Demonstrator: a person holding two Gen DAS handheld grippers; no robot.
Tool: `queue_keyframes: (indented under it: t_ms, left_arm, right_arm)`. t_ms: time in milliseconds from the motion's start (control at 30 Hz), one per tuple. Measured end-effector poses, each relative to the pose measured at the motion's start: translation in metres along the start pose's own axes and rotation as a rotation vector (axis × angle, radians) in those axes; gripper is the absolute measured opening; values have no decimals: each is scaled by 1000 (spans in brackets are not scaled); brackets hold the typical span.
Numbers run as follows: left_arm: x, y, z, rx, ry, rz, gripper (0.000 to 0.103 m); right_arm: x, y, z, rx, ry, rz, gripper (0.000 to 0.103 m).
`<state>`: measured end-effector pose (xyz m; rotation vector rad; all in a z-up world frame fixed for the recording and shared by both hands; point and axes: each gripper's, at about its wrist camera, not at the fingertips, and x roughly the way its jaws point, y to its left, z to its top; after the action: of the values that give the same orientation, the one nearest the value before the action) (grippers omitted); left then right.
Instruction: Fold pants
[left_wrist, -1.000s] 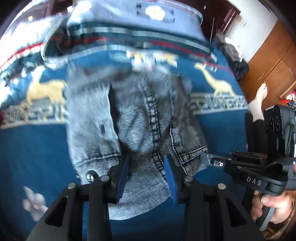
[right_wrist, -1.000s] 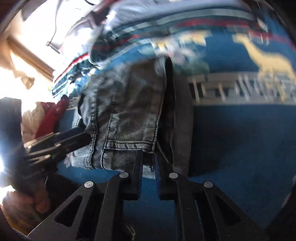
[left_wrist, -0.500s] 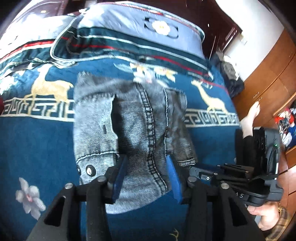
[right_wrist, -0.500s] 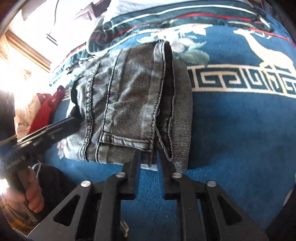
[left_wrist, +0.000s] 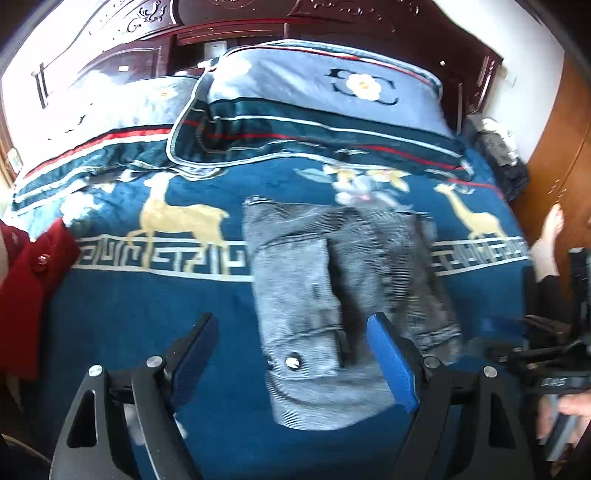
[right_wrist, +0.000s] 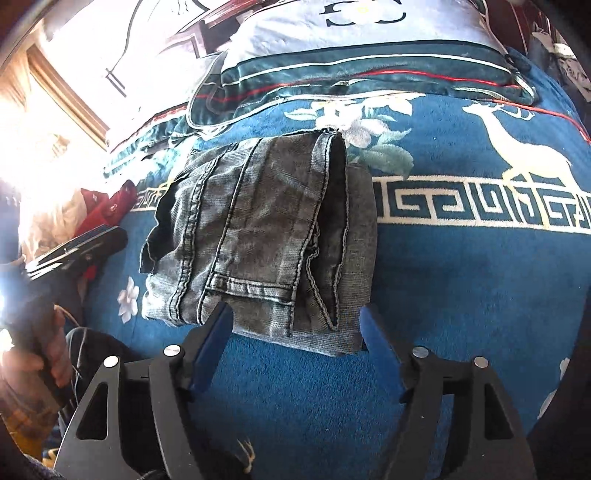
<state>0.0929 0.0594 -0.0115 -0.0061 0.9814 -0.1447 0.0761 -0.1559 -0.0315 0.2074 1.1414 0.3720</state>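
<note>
- Pants (right_wrist: 266, 236): grey denim, folded into a compact stack, lying on blue deer-print blanket (right_wrist: 461, 288) on bed, near pillows (left_wrist: 317, 99).
- L gripper (left_wrist: 291, 350): fingers just opened, wide, off the cloth.
- R gripper (right_wrist: 295, 332): fingers just opened wide, nothing pinched, at pants' near edge.

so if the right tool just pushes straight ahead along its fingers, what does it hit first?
Probably the near edge of the folded grey denim pants lying on the blue blanket; depth is unclear.
</note>
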Motion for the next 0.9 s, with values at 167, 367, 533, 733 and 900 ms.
queue_keyframes:
  t_ms: [167,367,533,733,900]
  left_arm:
    - [9,4,1,5,2,40,85]
    - [24,8,2,9,35,33,90]
    - [43,20,3,-37,89,8,91]
    - [48,26,3,-56,98,-8,92]
    - [49,36,6,-85,100,-10,92]
  right_arm:
    - [3,-2,4,8,6,-2,80]
    - [16,-14,13,43,39,33,85]
    - [35,-34,30,121,70,70,89]
    - [39,-41,49,141,54,64,89]
    - [39,-41,52,127,55,61,91]
